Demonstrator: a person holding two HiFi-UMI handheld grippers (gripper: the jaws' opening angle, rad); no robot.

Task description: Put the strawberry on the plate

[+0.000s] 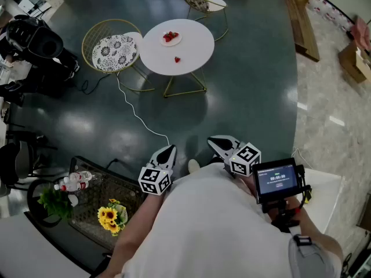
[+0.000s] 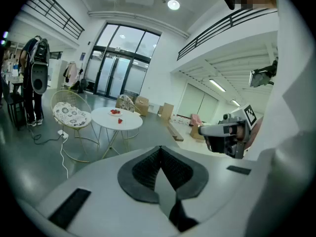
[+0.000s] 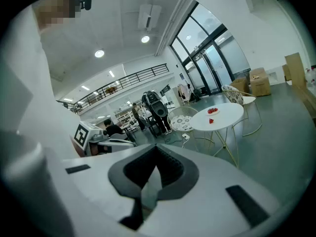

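Note:
A round white table (image 1: 191, 54) stands some way off across the dark floor. On it sits a small white plate (image 1: 171, 37) with several strawberries, and a lone strawberry (image 1: 177, 59) lies nearer the table's front edge. The same table (image 2: 129, 121), plate (image 2: 115, 112) and loose strawberry (image 2: 119, 121) show small in the left gripper view, and the table (image 3: 231, 116), plate (image 3: 213, 110) and strawberry (image 3: 212, 121) in the right gripper view. My left gripper (image 1: 167, 153) and right gripper (image 1: 218, 142) are held close to the body, far from the table, both shut and empty.
A wire chair with a patterned cushion (image 1: 113, 52) stands left of the table, a second chair (image 1: 200, 0) behind it. A white cable (image 1: 136, 116) trails across the floor. A glass table with sunflowers (image 1: 112, 216) and bottles (image 1: 72, 182) is at my near left.

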